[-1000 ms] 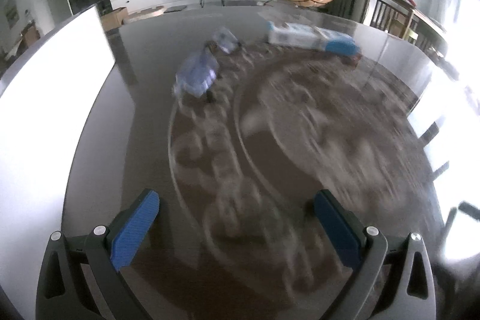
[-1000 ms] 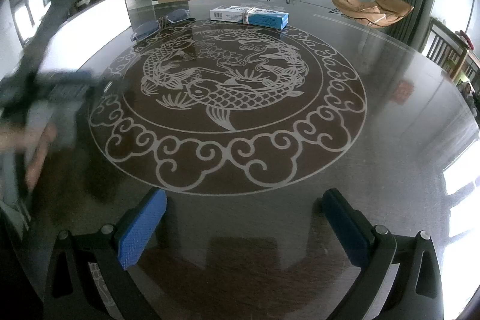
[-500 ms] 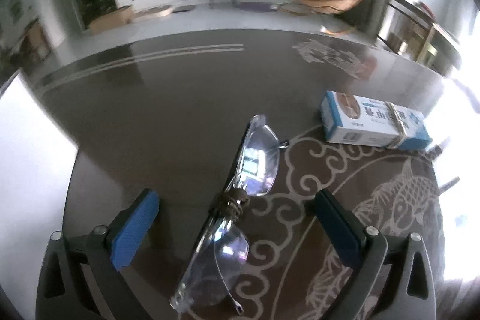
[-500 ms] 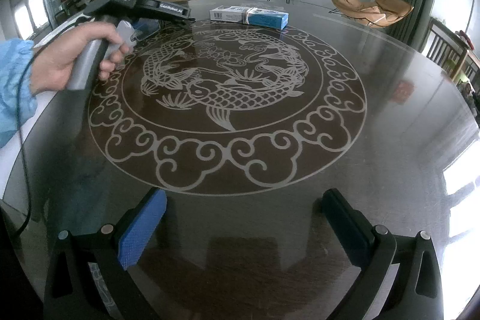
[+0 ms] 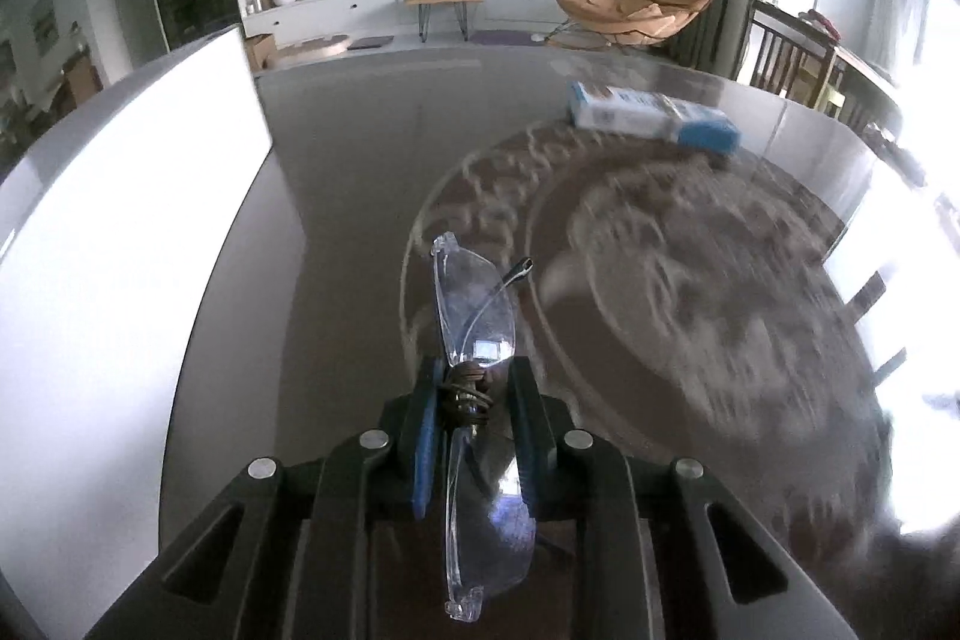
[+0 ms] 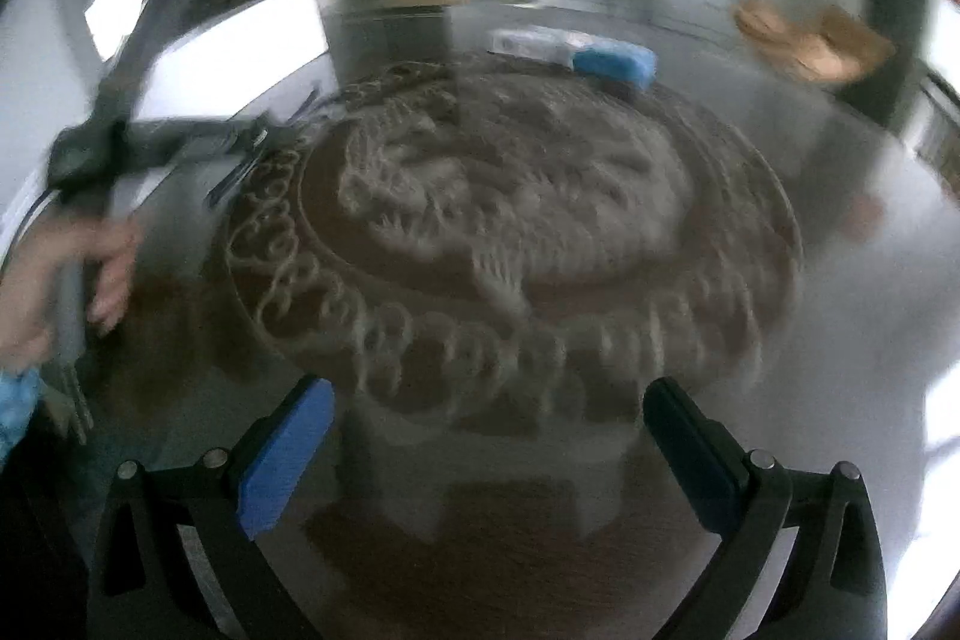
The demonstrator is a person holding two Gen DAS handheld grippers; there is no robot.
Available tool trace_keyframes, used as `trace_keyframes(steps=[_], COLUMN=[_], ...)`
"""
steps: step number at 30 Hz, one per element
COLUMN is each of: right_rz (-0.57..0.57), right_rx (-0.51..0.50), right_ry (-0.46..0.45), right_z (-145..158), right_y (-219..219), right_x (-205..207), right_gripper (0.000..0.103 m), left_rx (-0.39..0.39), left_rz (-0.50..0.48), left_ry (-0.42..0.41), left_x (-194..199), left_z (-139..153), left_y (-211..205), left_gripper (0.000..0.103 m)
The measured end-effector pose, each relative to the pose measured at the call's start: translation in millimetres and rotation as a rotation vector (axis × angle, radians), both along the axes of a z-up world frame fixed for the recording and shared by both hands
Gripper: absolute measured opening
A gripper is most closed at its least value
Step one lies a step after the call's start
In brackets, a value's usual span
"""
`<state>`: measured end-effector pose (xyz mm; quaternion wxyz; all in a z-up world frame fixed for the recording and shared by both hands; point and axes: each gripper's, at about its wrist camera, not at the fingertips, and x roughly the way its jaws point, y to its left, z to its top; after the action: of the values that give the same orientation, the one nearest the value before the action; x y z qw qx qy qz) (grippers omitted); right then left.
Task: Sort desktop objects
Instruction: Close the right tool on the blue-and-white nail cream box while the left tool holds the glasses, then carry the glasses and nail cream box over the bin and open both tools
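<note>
Half a second ago the glasses lay on the table between spread fingers; now they are clamped at the bridge by the left gripper and lifted (sorting underway). The right gripper is held wide, empty. One pair of glasses and one box are counted

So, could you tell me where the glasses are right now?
In the left wrist view the glasses stand clamped at their bridge in the left gripper, above the table.
</note>
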<state>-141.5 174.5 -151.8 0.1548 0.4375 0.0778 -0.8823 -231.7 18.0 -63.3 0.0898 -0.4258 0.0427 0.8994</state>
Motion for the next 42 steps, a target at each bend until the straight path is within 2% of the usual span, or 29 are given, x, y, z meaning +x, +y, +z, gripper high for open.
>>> trace_keyframes(steps=[2,4,5,8,11,14,15,16,18,20,22,24,28,29,32,33,36,37,38,40,42], right_rz=[0.061,0.144,0.189,0.245,0.300,0.320,0.320,0.319,0.260,0.222,0.194,0.148,0.075,0.066,0.037,0.024,0.021,0.026,0.038,0.046,0.026], right_rx=[0.061,0.116,0.158,0.282,0.355,0.361,0.333,0.282,0.187,0.150,0.138,0.099,0.045,0.030,0.034,0.023,0.022,0.026,0.030,0.028,-0.032], right_ry=[0.109,0.162,0.155,0.118,0.028,-0.066,-0.099,-0.141,-0.141,-0.141,-0.125,-0.109,-0.070,-0.055,-0.019,-0.015,-0.020,-0.034,-0.050,-0.088,-0.103], right_z=[20.2,40.1,47.5,50.8,33.7,10.0,4.8,0.7,3.7,3.4,2.4,2.4,0.8,-0.4,-0.3,0.1,0.2,1.1,2.7,6.1,15.8], right_y=[-4.2,-12.7,-20.1,-37.8,-52.1,-60.4,-60.1,-58.0,-48.9,-43.2,-40.9,-34.7,-25.1,-21.1,-13.5,-8.9,-2.5,-2.2,-2.8,-1.9,-0.7], right_x=[-38.7,-95.9,-135.2,-210.7,-267.0,-293.1,-299.8,-302.6,-307.9,-301.1,-280.4,-242.6,-131.2,-90.8,-24.4,-11.0,1.8,0.3,-2.3,-3.1,11.7], right_gripper=[0.103,0.103,0.103,0.102,0.102,0.102,0.093,0.089,0.053,0.044,0.044,0.044,0.044,0.044,0.045,0.048,0.054,0.053,0.043,0.043,0.043], left_rx=[0.003,0.013,0.017,0.013,0.033,0.074,0.088,0.097,0.110,0.102,0.069,0.041,0.068,0.064,0.044,0.039,0.040,0.048,0.062,0.102,0.159], left_rz=[-0.006,-0.007,-0.006,-0.006,-0.006,-0.006,-0.006,-0.010,-0.010,-0.010,-0.010,-0.009,-0.022,-0.031,-0.050,-0.052,-0.053,-0.054,-0.056,-0.060,-0.063], left_ry=[-0.001,-0.003,-0.004,-0.003,-0.006,-0.012,-0.014,-0.015,-0.017,-0.015,-0.011,-0.006,-0.010,-0.009,-0.005,-0.003,-0.003,-0.004,-0.006,-0.015,-0.005], left_x=[12.4,15.1,15.8,18.4,16.2,15.6,15.3,14.1,14.2,14.3,14.4,16.8,40.9,53.0,74.8,79.9,88.5,90.3,91.7,95.4,104.7], left_z=[0.5,1.2,1.0,0.9,1.2,0.1,0.1,-0.4,-0.6,-0.8,-1.4,-1.3,-2.4,-2.6,-2.9,-2.9,-4.0,-4.1,-4.0,-2.3,5.6], left_y=[-3.1,-5.8,-7.3,-4.4,-5.0,-8.2,-8.9,-10.3,-10.7,-8.8,-3.4,-0.4,2.2,4.6,9.6,10.7,10.1,9.2,7.0,0.6,-9.3], left_gripper=[0.022,0.021,0.021,0.022,0.021,0.021,0.021,0.021,0.021,0.021,0.021,0.021,0.021,0.021,0.021,0.021,0.021,0.021,0.022,0.021,0.021])
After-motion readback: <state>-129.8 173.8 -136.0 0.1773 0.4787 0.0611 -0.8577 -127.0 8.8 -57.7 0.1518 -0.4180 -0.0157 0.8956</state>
